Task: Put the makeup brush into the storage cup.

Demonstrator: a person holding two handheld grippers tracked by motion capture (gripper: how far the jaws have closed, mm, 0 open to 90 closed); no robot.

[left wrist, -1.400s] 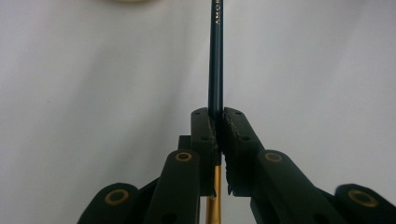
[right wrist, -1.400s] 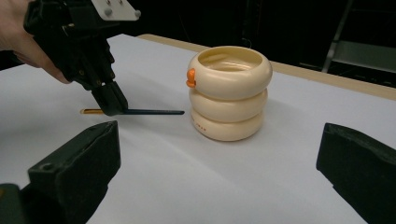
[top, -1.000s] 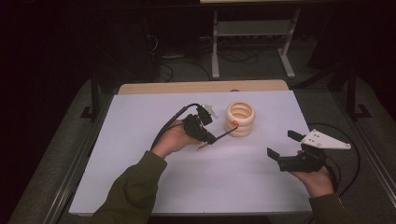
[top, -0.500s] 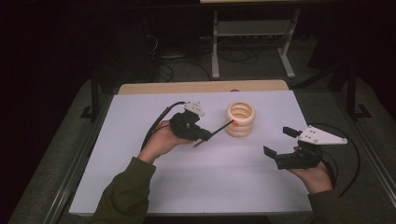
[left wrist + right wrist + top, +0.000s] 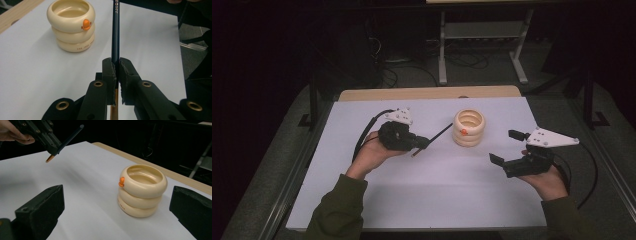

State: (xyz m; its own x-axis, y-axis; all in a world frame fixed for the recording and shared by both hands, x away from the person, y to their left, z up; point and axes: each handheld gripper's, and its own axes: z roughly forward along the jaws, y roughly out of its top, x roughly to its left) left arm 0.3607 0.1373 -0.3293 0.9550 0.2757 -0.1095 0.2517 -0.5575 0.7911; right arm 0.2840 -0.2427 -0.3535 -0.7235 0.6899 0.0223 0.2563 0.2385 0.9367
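High view shows a cream cup [image 5: 469,128] built like three stacked rings, with a small orange knob on its side, standing upright and empty on the white tabletop [image 5: 422,190]. A wooden edge runs along the far side; beyond it lie a dark floor, cables and a metal stand [image 5: 482,45]. The left gripper [image 5: 422,143] has its jaws clamped on a dark pencil [image 5: 115,30], whose tip now hangs left of the cup after being over its rim a second ago. The right gripper [image 5: 504,147] holds its jaws wide apart around nothing.
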